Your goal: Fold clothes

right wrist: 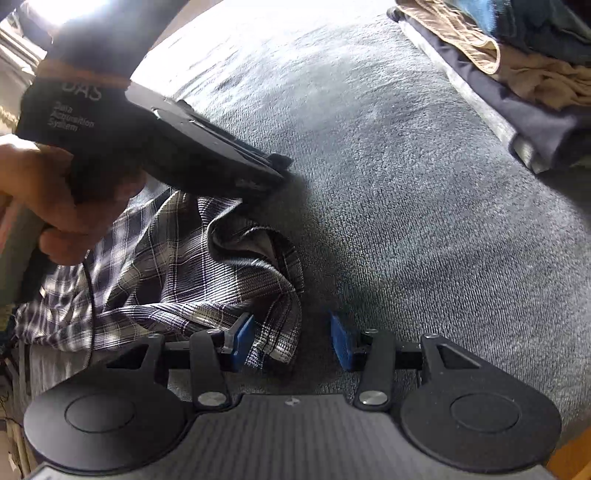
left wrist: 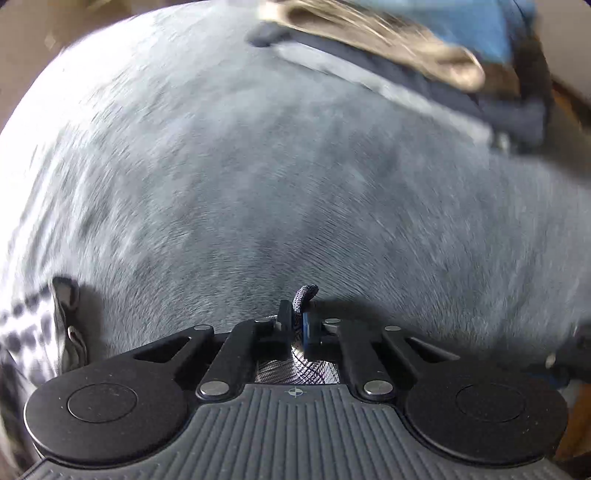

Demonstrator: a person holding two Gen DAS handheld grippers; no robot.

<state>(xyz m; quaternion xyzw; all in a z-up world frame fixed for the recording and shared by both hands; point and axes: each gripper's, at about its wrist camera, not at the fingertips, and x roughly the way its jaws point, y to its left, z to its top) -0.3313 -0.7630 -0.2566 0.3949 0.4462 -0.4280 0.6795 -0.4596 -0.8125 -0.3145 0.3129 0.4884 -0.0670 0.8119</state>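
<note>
— Left gripper (left wrist: pixel 297 321)?
— I log it pinching a fold of the plaid shirt (right wrist: pixel 177 273), above the grey blanket (right wrist: pixel 406 184).
— Right gripper (right wrist: pixel 291 343)?
— Spread; shirt hem lies between its pads, apparently unpressed. Folded clothes pile (right wrist: pixel 517 74) sits well apart.

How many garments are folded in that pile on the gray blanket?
3, possibly more hidden: a tan one on top, a navy one beneath it, a blue one behind at the frame edge.
</note>
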